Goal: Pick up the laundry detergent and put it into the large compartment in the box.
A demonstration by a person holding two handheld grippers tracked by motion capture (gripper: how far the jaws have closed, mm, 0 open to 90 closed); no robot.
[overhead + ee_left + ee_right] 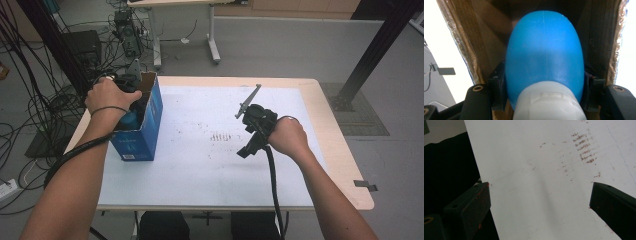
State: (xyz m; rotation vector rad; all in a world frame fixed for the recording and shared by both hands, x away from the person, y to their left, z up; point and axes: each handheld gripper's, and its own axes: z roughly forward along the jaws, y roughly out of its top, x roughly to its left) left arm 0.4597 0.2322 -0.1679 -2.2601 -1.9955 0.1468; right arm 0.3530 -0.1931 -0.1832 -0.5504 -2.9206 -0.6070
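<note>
A blue bottle (545, 55) with a white cap (549, 105) sits inside an open cardboard box (486, 32), blue on the outside (145, 130), at the table's left edge. My left gripper (544, 92) reaches down into the box, its jaws pressed against both sides of the bottle just above the cap. In the high view a hand (107, 97) covers this gripper at the box's mouth. My right gripper (248, 149) hangs over the middle of the white mat, jaws wide apart (540, 205) with nothing between them.
The white mat (210, 170) covers most of the wooden table (345, 165) and carries reddish scuff marks (220, 136) near its centre. Cables (30, 115) lie on the floor at left. A black frame post (370, 55) stands at the back right.
</note>
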